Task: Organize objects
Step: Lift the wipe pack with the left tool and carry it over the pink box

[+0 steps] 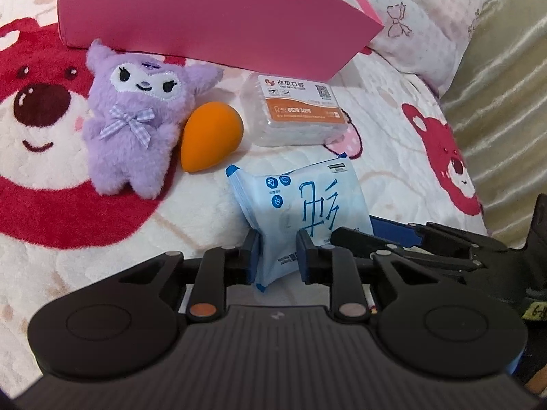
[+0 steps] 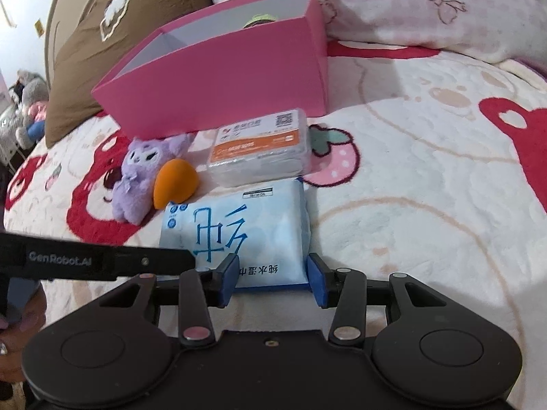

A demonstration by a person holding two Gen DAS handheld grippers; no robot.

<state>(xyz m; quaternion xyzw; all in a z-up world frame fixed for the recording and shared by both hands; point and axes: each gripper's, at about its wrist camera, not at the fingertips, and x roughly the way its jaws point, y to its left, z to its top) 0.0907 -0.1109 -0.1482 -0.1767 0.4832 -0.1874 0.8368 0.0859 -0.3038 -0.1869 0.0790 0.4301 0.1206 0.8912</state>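
both grippers [image 1: 277, 253] [image 2: 271, 282] on wipes pack [image 1: 301, 201] — tilted down

Sponge [image 1: 210, 135] lies between plush toy [image 1: 131, 119] and box [image 1: 294, 109].

Pink box [image 2: 218, 78], purple plush [image 1: 133, 119], orange sponge [image 1: 210, 135], pale-blue wipes pack [image 1: 301, 212], red-bear-patterned blanket [image 1: 51, 157], perhaps cream.

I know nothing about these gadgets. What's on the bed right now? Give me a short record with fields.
surface: bear-print blanket
container: pink box, open, upright
loose items: purple plush toy; orange makeup sponge touching the toy; clear floss-pick box
held item: blue wet-wipes pack
left gripper: shut on the pack's near end
right gripper: its blue pads flank the pack's near edge; a grip is unclear
in pink box: something yellow-green, mostly hidden
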